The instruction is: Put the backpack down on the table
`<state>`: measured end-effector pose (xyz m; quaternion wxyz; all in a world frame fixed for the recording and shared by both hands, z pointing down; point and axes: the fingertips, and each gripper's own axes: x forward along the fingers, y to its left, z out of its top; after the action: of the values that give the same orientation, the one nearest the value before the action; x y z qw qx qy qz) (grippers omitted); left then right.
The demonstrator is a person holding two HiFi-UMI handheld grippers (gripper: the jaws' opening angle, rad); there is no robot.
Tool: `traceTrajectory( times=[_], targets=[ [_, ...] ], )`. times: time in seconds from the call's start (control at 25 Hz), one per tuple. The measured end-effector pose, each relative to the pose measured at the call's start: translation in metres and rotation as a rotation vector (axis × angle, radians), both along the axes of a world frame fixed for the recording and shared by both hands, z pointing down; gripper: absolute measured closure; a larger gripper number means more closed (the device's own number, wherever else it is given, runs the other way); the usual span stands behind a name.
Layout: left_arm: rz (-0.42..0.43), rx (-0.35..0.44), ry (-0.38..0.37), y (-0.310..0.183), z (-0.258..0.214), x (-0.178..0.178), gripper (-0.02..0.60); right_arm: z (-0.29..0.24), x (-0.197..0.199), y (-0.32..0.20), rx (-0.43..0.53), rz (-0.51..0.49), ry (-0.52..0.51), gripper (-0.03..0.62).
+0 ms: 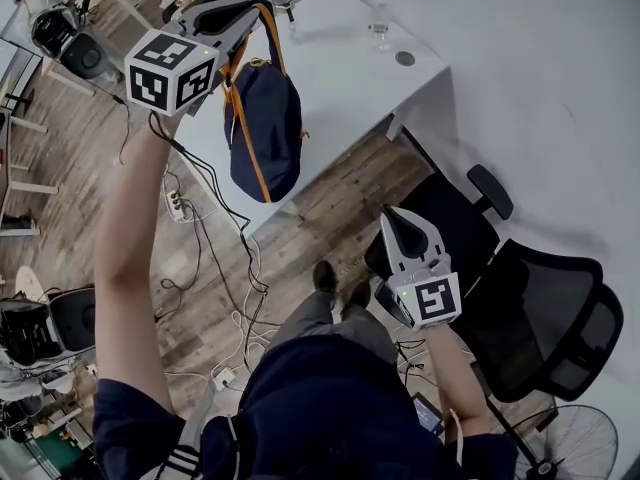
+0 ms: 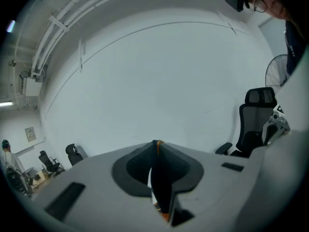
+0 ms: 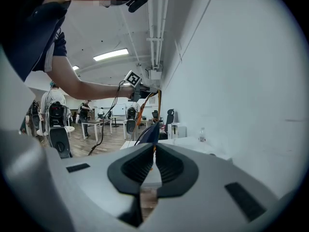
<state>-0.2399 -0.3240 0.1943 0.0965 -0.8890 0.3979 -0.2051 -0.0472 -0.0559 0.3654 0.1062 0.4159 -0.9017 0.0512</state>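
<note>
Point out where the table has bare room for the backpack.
Free: the table's middle, between the hanging backpack and the round grommet, out to its near edge. Busier: the far end around the clear bottle.

The backpack hangs over the table, left of the chair.

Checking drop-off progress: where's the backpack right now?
Head view, upper left: the backpack hangs by its orange strap from the shut left gripper, over the near edge of the white table, not clearly resting on it.
</note>
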Motion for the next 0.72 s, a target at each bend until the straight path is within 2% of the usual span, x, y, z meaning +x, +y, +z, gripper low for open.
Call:
traceTrajectory(
  times=[0.2,0.52,0.72],
  targets=[
    [0.009,-0.047,0.030,-0.023,0.025,0.015,0.545,0.009,0.006,-0.005,-0.014,0.014,-0.004,0.579],
    [-0.007,-0.094,0.027,-0.055,0.063,0.029,0.545,0.021,0.015,-0.011,-0.052,0.031,-0.001,0.579],
    [-0.012,-0.106,-0.001,-0.069,0.092,0.041,0.543,0.029,0.022,-0.014,-0.061,0.042,-0.009,0.579]
  ],
)
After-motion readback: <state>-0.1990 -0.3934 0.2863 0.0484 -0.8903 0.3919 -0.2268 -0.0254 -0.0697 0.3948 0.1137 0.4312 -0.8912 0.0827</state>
